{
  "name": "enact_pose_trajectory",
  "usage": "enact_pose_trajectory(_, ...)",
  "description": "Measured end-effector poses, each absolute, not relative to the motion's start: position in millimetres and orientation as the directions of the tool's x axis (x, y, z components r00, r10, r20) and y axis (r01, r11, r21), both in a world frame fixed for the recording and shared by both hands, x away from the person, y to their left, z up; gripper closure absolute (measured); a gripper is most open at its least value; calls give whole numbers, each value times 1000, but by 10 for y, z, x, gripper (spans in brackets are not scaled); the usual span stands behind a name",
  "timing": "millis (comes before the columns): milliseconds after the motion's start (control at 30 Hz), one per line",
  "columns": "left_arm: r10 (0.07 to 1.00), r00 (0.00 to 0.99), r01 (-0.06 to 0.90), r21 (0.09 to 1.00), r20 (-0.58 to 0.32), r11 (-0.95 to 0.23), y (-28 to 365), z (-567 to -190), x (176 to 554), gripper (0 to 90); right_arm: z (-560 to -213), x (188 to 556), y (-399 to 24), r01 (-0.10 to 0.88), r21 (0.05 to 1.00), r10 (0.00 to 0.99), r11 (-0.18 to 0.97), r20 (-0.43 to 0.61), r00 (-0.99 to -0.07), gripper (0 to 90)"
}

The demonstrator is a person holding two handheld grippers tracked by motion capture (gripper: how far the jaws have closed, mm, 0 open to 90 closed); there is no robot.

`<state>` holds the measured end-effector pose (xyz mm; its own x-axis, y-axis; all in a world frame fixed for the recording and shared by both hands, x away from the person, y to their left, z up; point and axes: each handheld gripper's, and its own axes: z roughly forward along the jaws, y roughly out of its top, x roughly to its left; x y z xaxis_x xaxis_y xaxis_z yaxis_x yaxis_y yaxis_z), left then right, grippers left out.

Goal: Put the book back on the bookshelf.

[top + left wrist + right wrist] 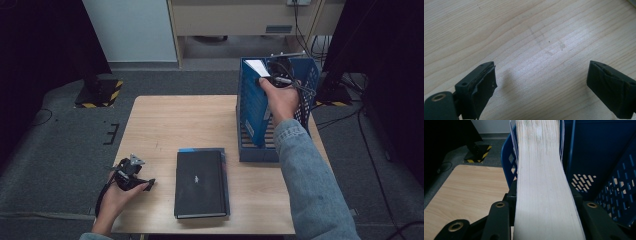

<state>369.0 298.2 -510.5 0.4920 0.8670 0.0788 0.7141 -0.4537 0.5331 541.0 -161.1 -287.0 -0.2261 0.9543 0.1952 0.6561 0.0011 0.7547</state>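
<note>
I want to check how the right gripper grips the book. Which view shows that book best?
The right gripper view: the book's white page edge runs up between the jaws. The high view shows the same book, blue-covered, upright in the blue rack. The left gripper view looks at bare table.

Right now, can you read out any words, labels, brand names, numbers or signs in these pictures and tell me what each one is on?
Nothing can be read.
Black book lying on the table: a small pale mark on the cover, too small and blurred to read.
Book clamped in the right gripper inside the blue file rack: page edges facing the camera, no text.
</note>
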Motion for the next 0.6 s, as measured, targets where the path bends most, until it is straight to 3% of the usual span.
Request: enact_pose_trajectory(600,863,499,711,533,78,-459,2978,-5107,3693,85,-3154,5427,-1589,676,737,955,2,200,-221,593)
